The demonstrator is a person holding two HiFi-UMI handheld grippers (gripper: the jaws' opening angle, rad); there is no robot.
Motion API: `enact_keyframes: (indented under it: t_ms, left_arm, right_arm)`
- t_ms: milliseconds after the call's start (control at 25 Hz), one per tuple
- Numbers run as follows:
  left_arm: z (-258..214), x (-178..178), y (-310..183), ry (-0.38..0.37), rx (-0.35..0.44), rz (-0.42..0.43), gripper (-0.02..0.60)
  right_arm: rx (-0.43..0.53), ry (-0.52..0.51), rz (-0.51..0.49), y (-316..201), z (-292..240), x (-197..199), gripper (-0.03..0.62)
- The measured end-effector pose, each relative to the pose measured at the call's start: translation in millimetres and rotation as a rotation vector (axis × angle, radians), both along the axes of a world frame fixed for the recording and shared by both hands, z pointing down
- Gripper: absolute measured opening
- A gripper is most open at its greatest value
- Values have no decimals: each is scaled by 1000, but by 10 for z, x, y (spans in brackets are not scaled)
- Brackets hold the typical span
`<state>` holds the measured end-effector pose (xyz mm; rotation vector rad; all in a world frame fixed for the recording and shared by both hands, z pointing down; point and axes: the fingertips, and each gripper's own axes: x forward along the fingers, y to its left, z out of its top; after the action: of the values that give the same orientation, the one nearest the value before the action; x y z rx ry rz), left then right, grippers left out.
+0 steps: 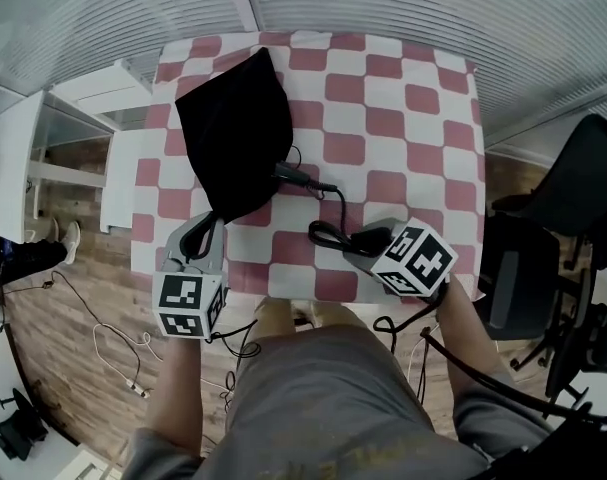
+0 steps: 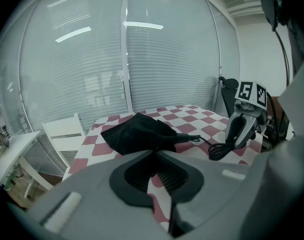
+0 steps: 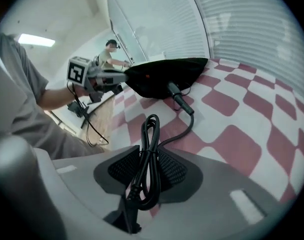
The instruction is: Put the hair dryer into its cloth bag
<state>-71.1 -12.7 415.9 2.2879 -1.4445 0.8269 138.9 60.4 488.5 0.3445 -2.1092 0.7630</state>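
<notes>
The right claw (image 3: 148, 156) is clamped on the folded bundle of the black power cord (image 3: 146, 181), its ribbed pads pressing the loops from both sides near the front edge of the desk (image 1: 413, 98). The left claw (image 2: 154, 160) stands narrowly parted with only checked cloth showing in the gap; in the head view it sits just beside the near corner of the cloth bag (image 1: 233, 133), and whether it touches cannot be told. The hair dryer (image 1: 301, 178) is mostly inside this black bag, which lies flat on the far left part of the desk. Only the dryer's slim black end sticks out, its long axis slanting across the desk from the bag towards the person's right. From that end the cord curves back over the cloth to the right claw, the only thing lying between bag and claw. The desk is covered in a pink and white checked cloth. Pale ribbed blinds close off the room behind it, over a wooden floor (image 1: 53, 308). A white chair (image 2: 66, 131) stands at the desk's left, a black office chair (image 1: 573, 188) at its right, and loose cables (image 1: 113, 353) trail on the floor. A second person (image 3: 110, 51) stands far off in the right gripper view.
</notes>
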Motion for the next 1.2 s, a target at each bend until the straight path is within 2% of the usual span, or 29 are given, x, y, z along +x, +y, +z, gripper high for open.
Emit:
enact_keyframes:
  t_ms: [360, 760, 1000, 1200]
  left_arm:
    - [46, -11, 51, 33, 10, 69, 14]
    - [53, -96, 17, 68, 10, 174, 14]
    - [99, -96, 15, 71, -5, 242, 14]
    - [104, -79, 18, 79, -10, 265, 14]
  right_arm:
    - [-200, -240, 181, -138, -181, -837, 143]
    - [-298, -357, 396, -607, -227, -1447, 143]
    - [-378, -502, 638, -992, -242, -1607, 141]
    - [-476, -755, 862, -1198, -344, -1761, 140]
